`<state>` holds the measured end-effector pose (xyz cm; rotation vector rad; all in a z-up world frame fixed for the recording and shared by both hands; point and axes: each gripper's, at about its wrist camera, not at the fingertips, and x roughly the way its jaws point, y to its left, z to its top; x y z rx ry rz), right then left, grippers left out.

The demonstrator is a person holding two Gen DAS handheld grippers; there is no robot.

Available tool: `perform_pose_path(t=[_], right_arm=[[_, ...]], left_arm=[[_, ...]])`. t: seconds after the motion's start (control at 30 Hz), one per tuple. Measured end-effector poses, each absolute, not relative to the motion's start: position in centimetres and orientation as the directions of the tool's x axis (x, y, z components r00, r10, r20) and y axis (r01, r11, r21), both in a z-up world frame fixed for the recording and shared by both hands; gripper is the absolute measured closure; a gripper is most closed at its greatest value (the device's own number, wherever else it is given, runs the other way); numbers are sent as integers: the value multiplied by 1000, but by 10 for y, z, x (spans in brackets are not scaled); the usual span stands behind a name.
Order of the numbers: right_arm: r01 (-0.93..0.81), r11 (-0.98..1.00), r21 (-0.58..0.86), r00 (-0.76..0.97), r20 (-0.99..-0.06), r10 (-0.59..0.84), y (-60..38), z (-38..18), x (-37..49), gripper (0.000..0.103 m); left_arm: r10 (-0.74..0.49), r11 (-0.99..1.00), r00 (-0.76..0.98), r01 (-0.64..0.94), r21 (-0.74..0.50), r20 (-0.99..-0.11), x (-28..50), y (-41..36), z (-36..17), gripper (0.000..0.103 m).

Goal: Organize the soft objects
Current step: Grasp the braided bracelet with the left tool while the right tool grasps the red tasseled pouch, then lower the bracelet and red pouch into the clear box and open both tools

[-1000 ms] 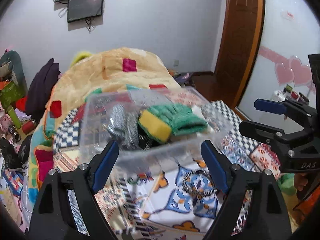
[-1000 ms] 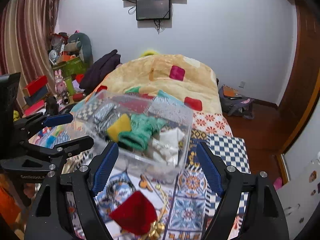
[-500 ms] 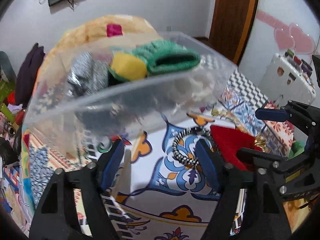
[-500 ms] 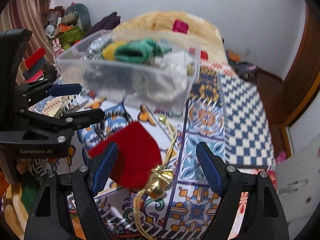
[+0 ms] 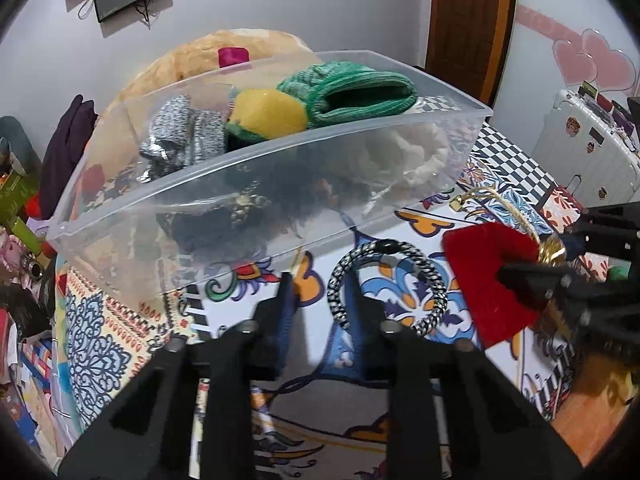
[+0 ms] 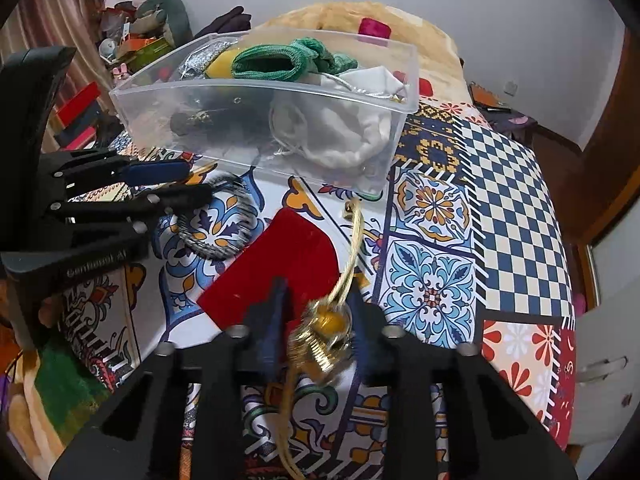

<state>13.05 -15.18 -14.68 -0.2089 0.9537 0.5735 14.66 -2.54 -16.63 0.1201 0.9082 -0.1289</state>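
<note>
A clear plastic bin holds a green knit item, a yellow soft item, grey fabric and a white pouch. A black-and-white braided ring lies on the patterned bedspread. My left gripper has its jaws narrowed around the ring's near left edge. A red velvet pouch with a gold cord and tassel lies to the right. My right gripper is closed around the pouch's gold-tied neck.
The patterned bedspread covers the bed. An orange blanket is heaped behind the bin. Clutter and toys stand at the left, a wooden door and a white suitcase at the right.
Both grippers dropped toward the bedspread and their jaws narrowed, the left around the braided ring, the right around the red pouch's neck. The bin stayed put.
</note>
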Motion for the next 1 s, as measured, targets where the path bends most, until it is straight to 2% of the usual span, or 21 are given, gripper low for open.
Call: perform_pose_path(t=[0.07,0.37,0.63,1.0], right_arm=[[-531,843,84,453,-813,366,-156,-147,132,85],[-529,843,96,514,-755,408,-162,-122,126,86],[-533,838,118,566,-686,457,-165,-88,128,87],[-535,838,105,680,-536,501,-150,-29,144,86]], left_arm=[[-51,985,613,161,62,-789,144,-22,-166,97],[-62,988,647,148,45,-760,122,-15,-156,98],[-87,992,733,128,12,-675,103,-5,-112,98],[-63,998,813,64,-19,-579,112,19,-62,98]])
